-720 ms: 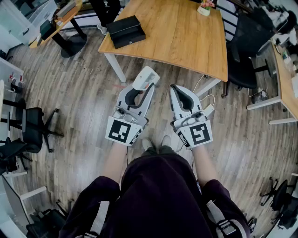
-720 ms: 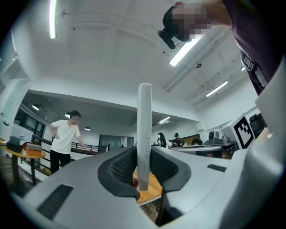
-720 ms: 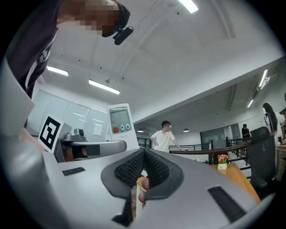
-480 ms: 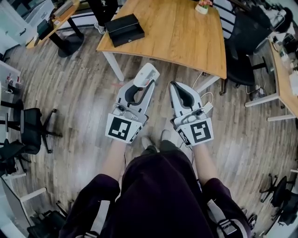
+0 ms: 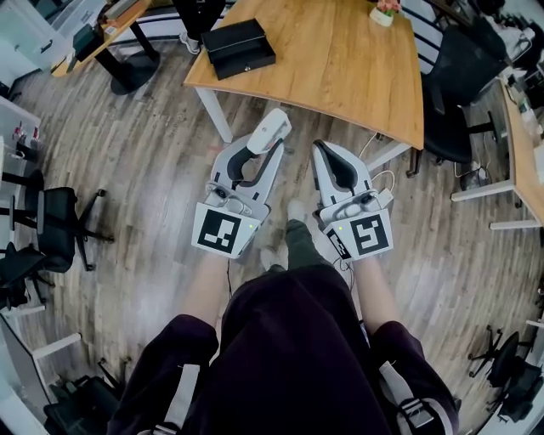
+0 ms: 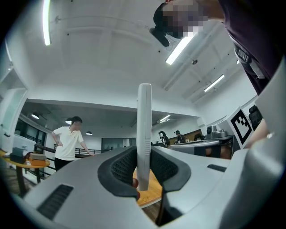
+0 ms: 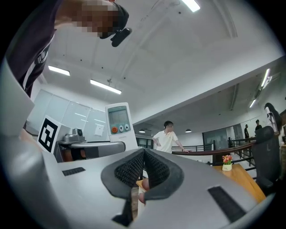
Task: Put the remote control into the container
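Observation:
My left gripper (image 5: 259, 155) is shut on a white remote control (image 5: 270, 132), which sticks out past its tips toward the table. In the left gripper view the remote (image 6: 144, 134) stands edge-on, clamped between the jaws (image 6: 143, 176). The right gripper view catches the remote's (image 7: 119, 121) face, with a screen and an orange button. My right gripper (image 5: 328, 155) is beside the left one, shut with nothing in it; its pads (image 7: 134, 170) meet. A black box-shaped container (image 5: 242, 47) sits on the near left corner of the wooden table (image 5: 340, 59), well ahead of both grippers.
White table legs (image 5: 217, 119) stand just ahead of the left gripper. A small flower pot (image 5: 384, 13) sits at the table's far side. Black office chairs stand at the right (image 5: 455, 93) and left (image 5: 51, 229). A person in a white shirt (image 7: 167, 138) stands in the background.
The view has shifted slightly toward the table and a foot has come forward between the grippers. The left gripper still holds the remote; both grippers keep their spacing.

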A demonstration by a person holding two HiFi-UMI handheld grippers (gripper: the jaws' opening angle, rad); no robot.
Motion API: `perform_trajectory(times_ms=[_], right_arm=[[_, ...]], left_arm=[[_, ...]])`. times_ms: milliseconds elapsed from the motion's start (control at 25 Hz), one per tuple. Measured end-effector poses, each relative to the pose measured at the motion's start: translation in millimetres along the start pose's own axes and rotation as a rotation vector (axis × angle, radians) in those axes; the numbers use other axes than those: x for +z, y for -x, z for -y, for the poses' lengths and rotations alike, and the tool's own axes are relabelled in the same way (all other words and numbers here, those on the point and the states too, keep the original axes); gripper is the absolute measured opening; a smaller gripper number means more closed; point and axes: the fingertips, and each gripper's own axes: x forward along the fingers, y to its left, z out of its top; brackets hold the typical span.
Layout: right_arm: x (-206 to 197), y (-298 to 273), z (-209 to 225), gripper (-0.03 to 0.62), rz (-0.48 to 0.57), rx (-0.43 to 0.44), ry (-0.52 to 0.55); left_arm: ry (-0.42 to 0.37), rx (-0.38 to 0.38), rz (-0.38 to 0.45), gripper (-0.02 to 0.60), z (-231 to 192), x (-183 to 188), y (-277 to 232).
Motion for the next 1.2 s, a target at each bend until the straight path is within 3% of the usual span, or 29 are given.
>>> perform_trajectory(times_ms=[560, 1200], right_arm=[[-20.4, -119.0, 22.5, 0.018, 0.04, 0.127, -0.006], [-40.7, -208.9, 150.4, 0.018, 0.051, 0.117, -0.042]], left_arm=[[-0.038, 0.112, -0.02, 0.091, -99.5, -25.4, -46.4], [-0.046, 0.092, -0.078, 0.091, -150.5, -67.4, -188.5]])
